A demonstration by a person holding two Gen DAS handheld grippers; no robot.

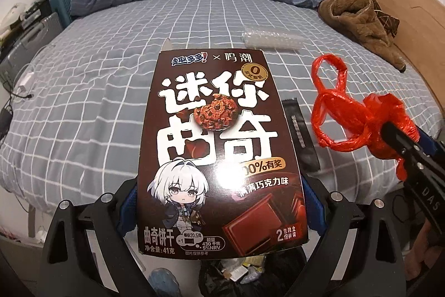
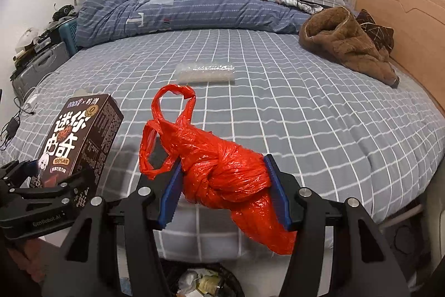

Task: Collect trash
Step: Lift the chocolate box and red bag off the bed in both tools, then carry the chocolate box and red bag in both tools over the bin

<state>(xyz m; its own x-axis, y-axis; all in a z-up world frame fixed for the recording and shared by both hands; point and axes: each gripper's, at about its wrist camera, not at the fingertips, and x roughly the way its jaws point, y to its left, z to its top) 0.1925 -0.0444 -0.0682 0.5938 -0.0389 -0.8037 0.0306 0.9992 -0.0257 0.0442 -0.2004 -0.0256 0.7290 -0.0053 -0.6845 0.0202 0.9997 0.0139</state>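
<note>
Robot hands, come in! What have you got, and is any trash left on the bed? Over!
Left gripper shut on brown cardboard cookie box. Right gripper shut on knotted red plastic bag. Clear bubble-wrap piece left on checked bedsheet. Nothing in the way.

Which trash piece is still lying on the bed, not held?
The clear bubble wrap, flat mid-bed. The cookie box sits in the left tool, the red bag in the right tool.

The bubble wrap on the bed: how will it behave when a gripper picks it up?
The bubble wrap looks thin and clear, so probably very light. It lies loosely folded, so it may sag or unfold. Its film could slip between pads.
</note>
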